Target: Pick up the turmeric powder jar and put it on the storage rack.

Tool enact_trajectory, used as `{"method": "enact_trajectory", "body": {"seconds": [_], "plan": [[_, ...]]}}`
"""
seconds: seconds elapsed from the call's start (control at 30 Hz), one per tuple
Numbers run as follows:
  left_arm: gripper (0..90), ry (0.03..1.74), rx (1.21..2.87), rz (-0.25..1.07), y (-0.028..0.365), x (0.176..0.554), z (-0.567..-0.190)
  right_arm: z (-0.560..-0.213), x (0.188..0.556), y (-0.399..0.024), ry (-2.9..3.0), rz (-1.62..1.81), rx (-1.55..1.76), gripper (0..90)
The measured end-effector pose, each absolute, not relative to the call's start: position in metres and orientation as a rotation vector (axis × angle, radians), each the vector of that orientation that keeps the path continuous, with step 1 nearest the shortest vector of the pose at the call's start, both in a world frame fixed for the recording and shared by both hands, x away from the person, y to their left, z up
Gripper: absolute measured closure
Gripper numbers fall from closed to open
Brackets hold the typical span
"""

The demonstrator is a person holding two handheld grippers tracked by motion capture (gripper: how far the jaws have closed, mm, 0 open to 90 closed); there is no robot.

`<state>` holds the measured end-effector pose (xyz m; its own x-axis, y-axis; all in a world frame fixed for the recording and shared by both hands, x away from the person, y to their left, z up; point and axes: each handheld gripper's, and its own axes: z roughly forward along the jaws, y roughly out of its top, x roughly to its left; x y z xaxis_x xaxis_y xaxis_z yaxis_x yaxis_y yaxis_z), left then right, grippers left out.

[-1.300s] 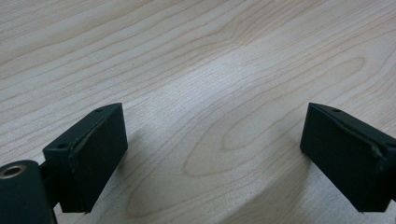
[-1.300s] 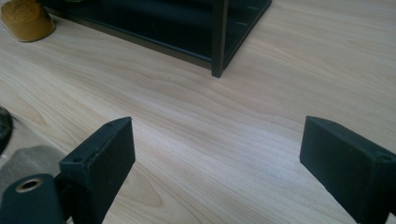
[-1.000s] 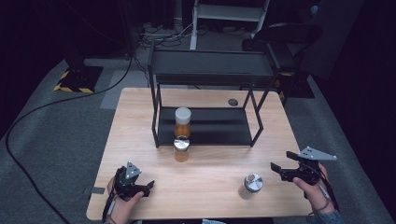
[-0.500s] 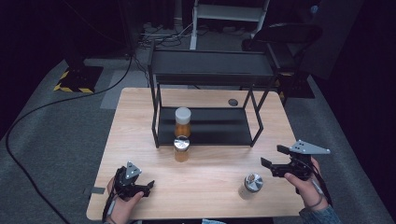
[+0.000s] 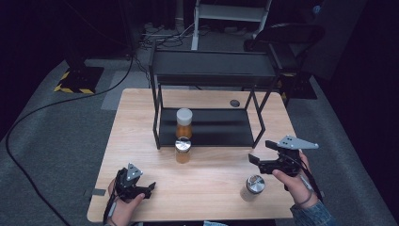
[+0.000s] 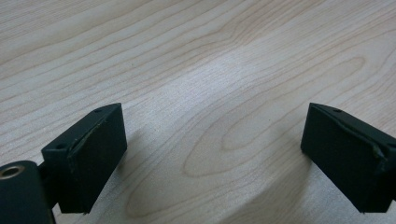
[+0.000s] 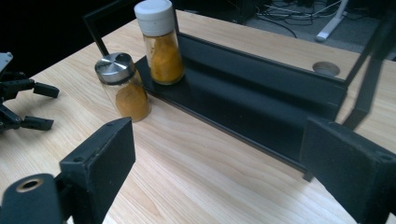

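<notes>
A white-capped jar of orange spice (image 5: 184,123) (image 7: 159,42) stands on the lower board of a black shelf rack (image 5: 211,134) (image 7: 261,102). A silver-lidded jar of orange spice (image 5: 182,149) (image 7: 123,86) stands on the table just in front of that board. A second silver-lidded jar (image 5: 252,187) stands near the front, beside the right hand. My right gripper (image 5: 261,151) (image 7: 215,172) hovers open above the table, its jaws pointing toward the rack and the two orange jars. My left gripper (image 5: 149,187) (image 6: 212,158) rests low at the front left, open over bare wood.
The wooden table (image 5: 141,108) has a round cable hole (image 5: 234,103) behind the rack. The rack's top shelf (image 5: 214,66) overhangs the lower board. In the right gripper view the left gripper (image 7: 23,105) shows far off at the left edge.
The right hand has risen and moved left from the table's right edge, toward the rack and past the lone silver-lidded jar. The left gripper and all jars have stayed put.
</notes>
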<state>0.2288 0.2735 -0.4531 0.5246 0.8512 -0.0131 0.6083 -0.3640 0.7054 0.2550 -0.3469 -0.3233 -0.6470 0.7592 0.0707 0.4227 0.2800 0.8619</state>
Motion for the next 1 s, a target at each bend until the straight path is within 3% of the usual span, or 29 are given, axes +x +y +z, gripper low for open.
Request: {"method": "enact_trajectory", "body": {"seconds": [1.0], "plan": [[5.7, 1.181, 2.105, 0.469, 0.272, 0.231, -0.453, -0.312, 0.275, -0.263, 2.207, 1.334, 1.006, 9.5]]}}
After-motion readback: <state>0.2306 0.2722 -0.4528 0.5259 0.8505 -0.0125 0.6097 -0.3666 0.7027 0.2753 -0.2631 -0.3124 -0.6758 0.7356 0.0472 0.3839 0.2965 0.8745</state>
